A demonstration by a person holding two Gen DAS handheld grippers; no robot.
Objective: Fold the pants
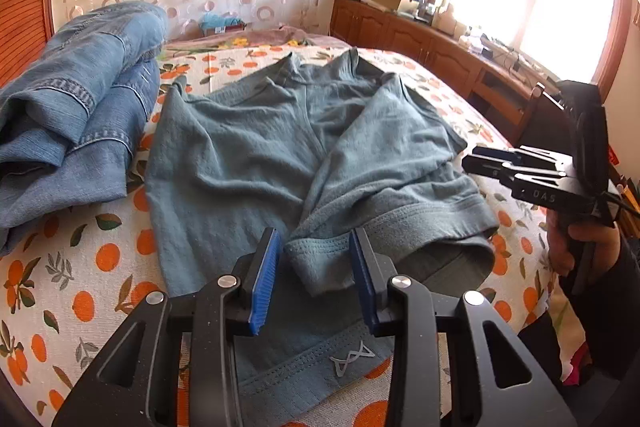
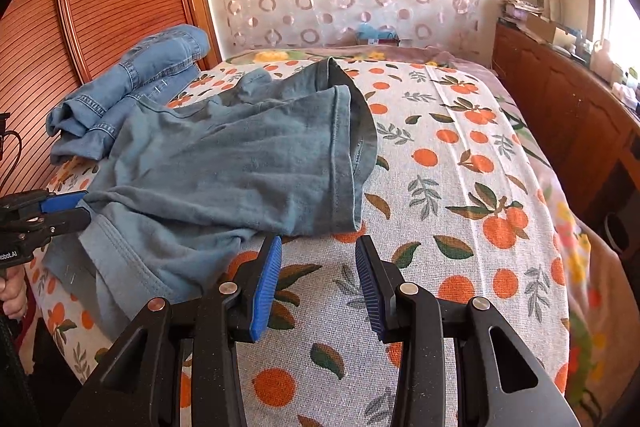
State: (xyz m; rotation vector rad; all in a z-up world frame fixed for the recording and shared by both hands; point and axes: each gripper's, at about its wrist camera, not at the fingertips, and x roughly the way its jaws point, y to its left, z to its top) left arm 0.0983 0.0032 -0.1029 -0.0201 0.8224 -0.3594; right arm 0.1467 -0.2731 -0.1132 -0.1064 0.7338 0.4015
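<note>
left wrist: teal pants lie rumpled on the orange-print bedspread, one leg folded over; left gripper jaws part-open astride the hem, pads not pressing | right wrist: pants left of right gripper, jaws part-open, holding nothing; jeans behind

Blue jeans lie crumpled at ten o'clock on the orange-print bedsheet; a cluttered wooden cabinet stands at two o'clock.
</note>
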